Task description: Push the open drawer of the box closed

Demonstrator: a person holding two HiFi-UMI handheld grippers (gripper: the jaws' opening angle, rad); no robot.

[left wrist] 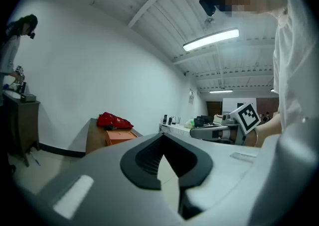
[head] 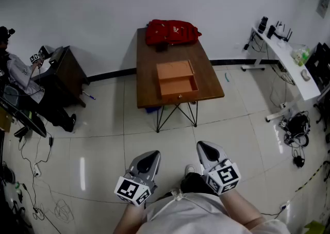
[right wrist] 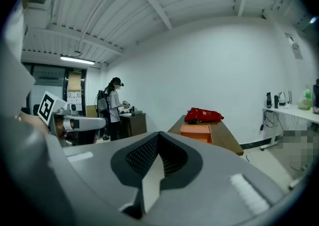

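The left gripper (head: 148, 158) and right gripper (head: 207, 149) are hanging clenched and empty. The drawer (head: 178, 86) at twelve o'clock looks light, probably needing only a flat push on its front.

Red bag (head: 171, 32) covers the table's (head: 147, 76) far end; dark item (head: 161, 48) between it and the box (head: 174, 68) too small to identify; person (head: 18, 73) far left and white desk (head: 291, 68) right cropped by edges.

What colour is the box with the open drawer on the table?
Orange; the box shows best in the head view.
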